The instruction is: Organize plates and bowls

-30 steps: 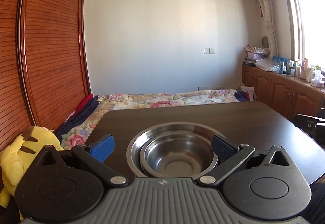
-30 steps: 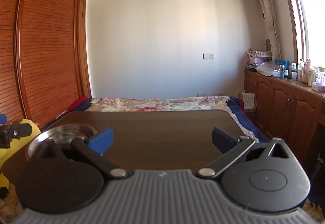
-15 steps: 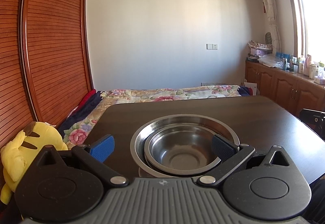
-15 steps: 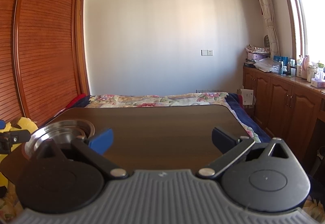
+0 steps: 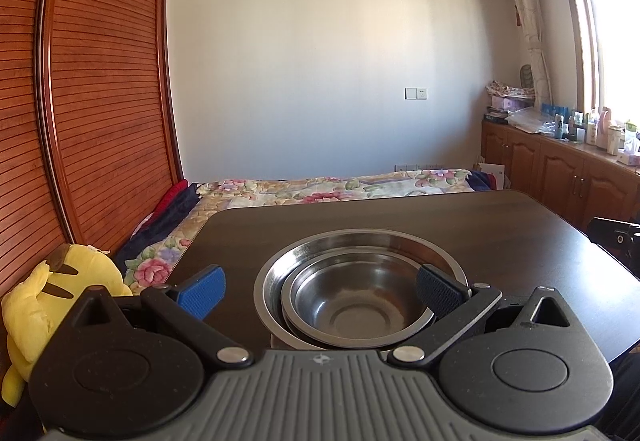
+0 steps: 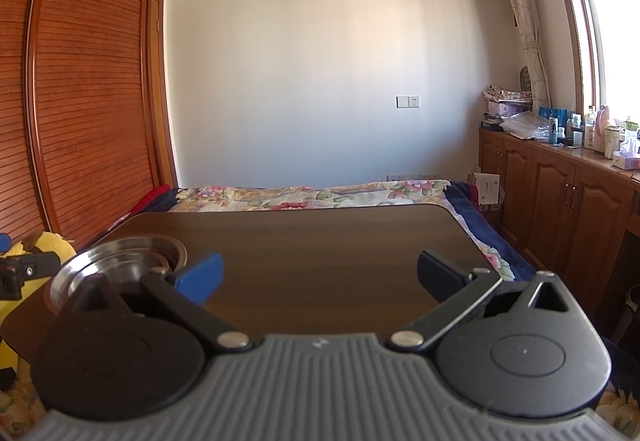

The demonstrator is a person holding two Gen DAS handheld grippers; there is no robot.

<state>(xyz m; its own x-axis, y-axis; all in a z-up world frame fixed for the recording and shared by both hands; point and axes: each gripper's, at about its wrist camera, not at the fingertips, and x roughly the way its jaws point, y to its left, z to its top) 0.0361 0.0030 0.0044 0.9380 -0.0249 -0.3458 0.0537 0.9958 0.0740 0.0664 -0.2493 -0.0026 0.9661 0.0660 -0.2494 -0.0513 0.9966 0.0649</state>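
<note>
A small steel bowl (image 5: 360, 305) sits nested inside a larger steel bowl (image 5: 360, 245) on the dark wooden table (image 5: 500, 225). My left gripper (image 5: 320, 287) hovers open just in front of and above the stack, its fingers wide apart and holding nothing. In the right wrist view the same stacked bowls (image 6: 120, 257) stand at the table's near left corner. My right gripper (image 6: 318, 273) is open over bare table (image 6: 320, 237), well to the right of the bowls. The other gripper's tip (image 6: 24, 273) shows at the left edge.
Beyond the table lies a bed with a floral quilt (image 5: 320, 189). A yellow plush toy (image 5: 48, 297) sits left of the table by a slatted wooden wardrobe (image 5: 80, 101). Wooden cabinets (image 5: 560, 177) with bottles line the right wall under the window.
The left gripper has drawn back and risen a little, so the nested bowls show more fully. The right gripper has lifted slightly. Both stay open.
</note>
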